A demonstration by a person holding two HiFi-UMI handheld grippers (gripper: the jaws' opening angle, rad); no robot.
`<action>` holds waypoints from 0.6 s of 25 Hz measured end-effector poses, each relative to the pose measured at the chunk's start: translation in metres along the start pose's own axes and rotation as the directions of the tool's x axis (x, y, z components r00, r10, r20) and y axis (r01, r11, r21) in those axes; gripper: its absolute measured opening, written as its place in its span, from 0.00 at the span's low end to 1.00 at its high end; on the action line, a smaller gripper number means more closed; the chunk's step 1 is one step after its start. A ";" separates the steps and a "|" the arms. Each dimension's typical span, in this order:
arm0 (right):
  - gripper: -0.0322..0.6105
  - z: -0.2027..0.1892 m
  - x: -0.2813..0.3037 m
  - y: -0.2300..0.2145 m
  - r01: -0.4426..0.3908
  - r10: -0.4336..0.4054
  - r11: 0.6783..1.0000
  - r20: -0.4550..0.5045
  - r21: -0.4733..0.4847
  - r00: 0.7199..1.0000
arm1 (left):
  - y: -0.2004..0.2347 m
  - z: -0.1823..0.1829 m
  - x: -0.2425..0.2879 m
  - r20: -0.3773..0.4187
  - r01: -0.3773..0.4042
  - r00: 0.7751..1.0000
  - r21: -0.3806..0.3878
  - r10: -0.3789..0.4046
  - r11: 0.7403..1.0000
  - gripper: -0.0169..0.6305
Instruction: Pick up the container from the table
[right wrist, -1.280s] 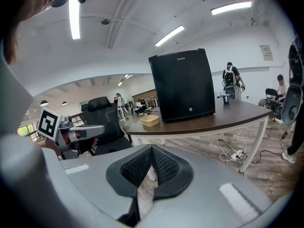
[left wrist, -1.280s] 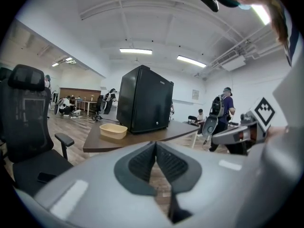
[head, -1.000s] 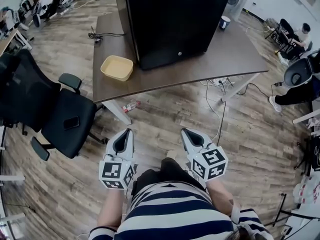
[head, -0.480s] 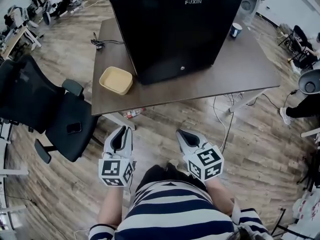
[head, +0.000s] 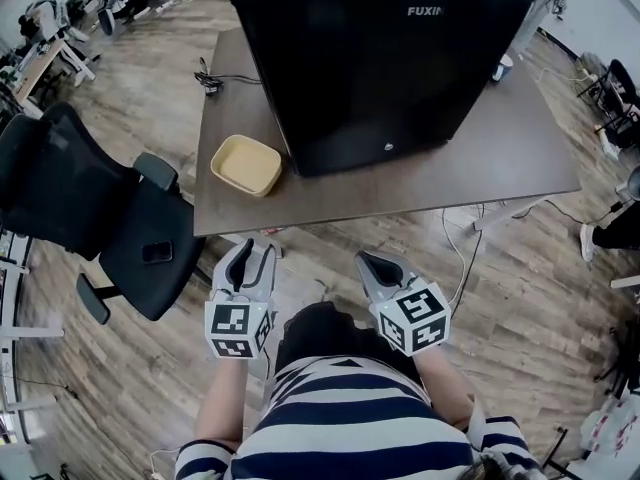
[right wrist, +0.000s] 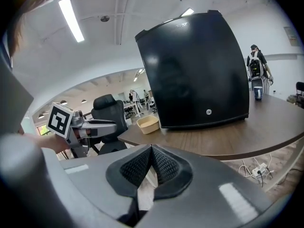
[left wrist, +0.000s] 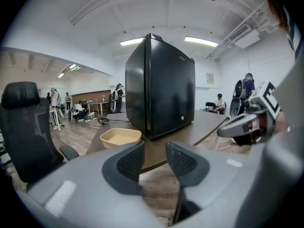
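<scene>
Upper left of head view: container (head: 246,164) sits on worktop (head: 480,158) beside black fridge (head: 380,58), not yet grasped. My left gripper (head: 243,260) jaws apart, empty; right gripper (head: 372,263) jaws together, empty. Reach, grasp, lift all ahead.

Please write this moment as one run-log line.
stage: pre-grasp | left gripper: open, empty | right gripper: shut, empty | container: on table, untouched

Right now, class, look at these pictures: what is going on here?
A person in a striped top stands before the table, a claw in each hand. The left claw is open and the right claw is shut; both are empty and touch nothing. The tan container sits untouched on the table beside the black fridge.
</scene>
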State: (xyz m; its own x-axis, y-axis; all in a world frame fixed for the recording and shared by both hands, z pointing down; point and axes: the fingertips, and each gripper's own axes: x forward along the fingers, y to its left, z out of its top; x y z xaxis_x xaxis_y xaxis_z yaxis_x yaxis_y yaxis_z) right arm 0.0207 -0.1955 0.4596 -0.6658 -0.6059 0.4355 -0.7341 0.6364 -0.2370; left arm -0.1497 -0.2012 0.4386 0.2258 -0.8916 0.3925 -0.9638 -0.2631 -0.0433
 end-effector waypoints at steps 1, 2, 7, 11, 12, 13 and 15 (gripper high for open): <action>0.04 0.003 0.006 -0.002 0.007 -0.007 1.000 -0.002 0.004 1.000 | 0.004 0.001 0.006 -0.008 0.007 1.000 0.009 -0.007 1.000 0.03; 0.04 0.007 0.012 -0.003 0.013 -0.013 1.000 -0.005 0.008 1.000 | 0.009 0.001 0.012 -0.015 0.014 1.000 0.017 -0.014 1.000 0.03; 0.04 0.018 0.045 -0.001 0.035 -0.035 0.999 -0.029 0.015 0.999 | 0.039 -0.002 0.045 -0.059 0.056 0.997 0.042 -0.053 0.998 0.03; 0.04 0.027 0.073 -0.004 0.047 -0.046 0.999 -0.053 0.023 0.998 | 0.059 -0.003 0.074 -0.092 0.087 0.993 0.073 -0.080 0.994 0.03; 0.04 0.028 0.080 -0.004 0.048 -0.047 0.999 -0.059 0.023 0.997 | 0.064 -0.003 0.080 -0.101 0.094 0.991 0.079 -0.086 0.992 0.03; 0.04 0.030 0.087 -0.004 0.048 -0.047 0.999 -0.065 0.022 0.997 | 0.069 -0.005 0.087 -0.110 0.100 0.990 0.083 -0.091 0.991 0.03; 0.04 0.031 0.100 -0.003 0.050 -0.048 0.999 -0.078 0.023 0.996 | 0.078 -0.007 0.098 -0.131 0.111 0.986 0.092 -0.099 0.989 0.03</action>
State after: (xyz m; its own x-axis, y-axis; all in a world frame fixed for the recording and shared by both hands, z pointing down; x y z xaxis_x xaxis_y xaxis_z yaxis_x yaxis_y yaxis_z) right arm -0.0480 -0.2723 0.4773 -0.6176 -0.5963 0.5129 -0.7690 0.5944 -0.2350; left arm -0.2042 -0.3062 0.4804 0.2994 -0.8054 0.5116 -0.9154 -0.3937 -0.0841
